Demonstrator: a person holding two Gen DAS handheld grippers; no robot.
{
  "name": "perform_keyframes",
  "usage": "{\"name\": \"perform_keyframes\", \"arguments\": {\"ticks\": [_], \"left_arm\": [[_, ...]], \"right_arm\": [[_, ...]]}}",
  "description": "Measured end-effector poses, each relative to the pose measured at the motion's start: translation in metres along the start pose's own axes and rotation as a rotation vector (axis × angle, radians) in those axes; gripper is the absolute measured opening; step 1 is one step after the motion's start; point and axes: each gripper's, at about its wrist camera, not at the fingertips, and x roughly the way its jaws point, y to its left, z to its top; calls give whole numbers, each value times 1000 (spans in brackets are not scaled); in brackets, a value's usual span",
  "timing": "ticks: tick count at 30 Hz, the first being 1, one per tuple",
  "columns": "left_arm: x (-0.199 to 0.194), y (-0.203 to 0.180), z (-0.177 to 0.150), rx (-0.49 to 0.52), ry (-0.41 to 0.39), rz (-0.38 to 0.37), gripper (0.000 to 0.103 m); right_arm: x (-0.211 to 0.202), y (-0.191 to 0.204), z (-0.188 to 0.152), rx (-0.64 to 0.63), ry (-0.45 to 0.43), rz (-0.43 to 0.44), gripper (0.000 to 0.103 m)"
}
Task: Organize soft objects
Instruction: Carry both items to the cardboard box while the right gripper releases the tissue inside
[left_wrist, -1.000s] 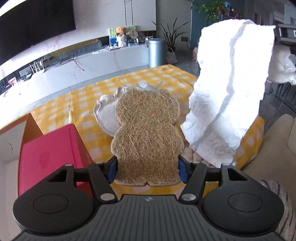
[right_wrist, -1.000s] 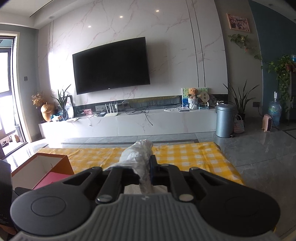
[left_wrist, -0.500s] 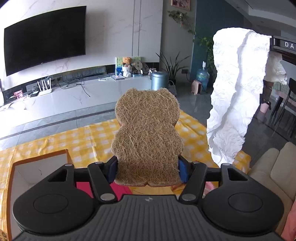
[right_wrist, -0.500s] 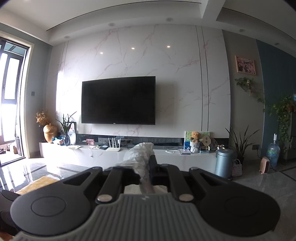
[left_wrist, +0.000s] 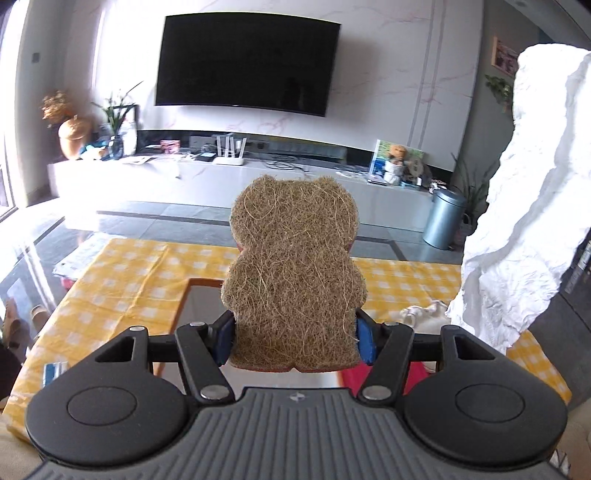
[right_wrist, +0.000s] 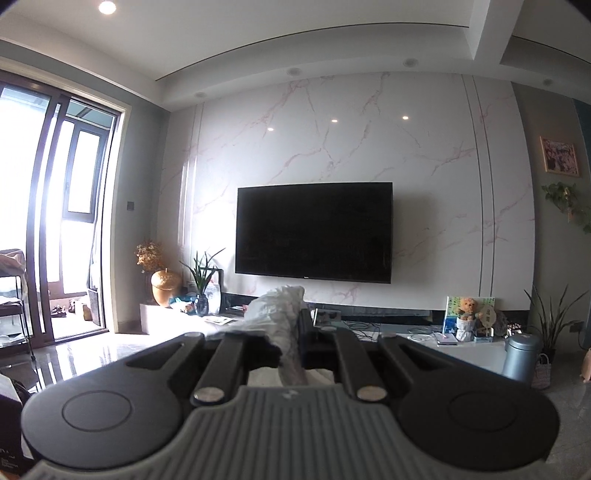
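My left gripper (left_wrist: 294, 338) is shut on a brown bear-shaped fibre scrub pad (left_wrist: 293, 273), held upright above the yellow checked tablecloth (left_wrist: 122, 284). A white cloth (left_wrist: 517, 206) hangs at the right of the left wrist view, held up high. My right gripper (right_wrist: 291, 339) is shut on the bunched top of that white cloth (right_wrist: 277, 310) and points at the TV wall, well above the table. An open box with a wooden rim (left_wrist: 199, 291) lies under the pad, with a pink piece (left_wrist: 354, 376) showing at its right.
A small white soft item (left_wrist: 421, 314) lies on the cloth by the hanging cloth. A blue-and-white packet (left_wrist: 53, 369) lies at the table's left front. Behind stand a TV (left_wrist: 243, 62), a white console (left_wrist: 221, 177) and a grey bin (left_wrist: 443, 218).
Both grippers have risen and tilted up. The left view swung left from the silver tray towards the open box. The right view lost the table and now faces the wall.
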Motion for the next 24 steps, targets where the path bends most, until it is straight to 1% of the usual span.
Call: {"name": "perform_keyframes", "arguments": {"ticks": [2,4,7,9,11,14,18,21,24], "left_arm": [[6,19,2,-38,5,29,72],[6,36,0,-58,18,41,72],[7,54,-1,-74,23,50,72],[2,61,-8,-89,14,69,72],[4,65,-9,-104,13,96,72],[7,71,-13,-109,13,123,72],[12,81,-17,-137,37,114,72],[13,83,-22,-144,49,110,72],[13,88,-25,-162,57,106,72]], "right_arm": [[15,19,0,19,-6,49,6],[29,35,-6,21,-2,80,6],[59,61,-27,1,47,127,6],[84,78,-53,-46,129,145,6],[103,92,-81,-109,206,153,6],[136,109,-134,-175,346,199,6],[171,126,-189,-151,500,241,6],[189,147,-230,-200,622,264,6],[200,159,-248,-169,701,309,6]]}}
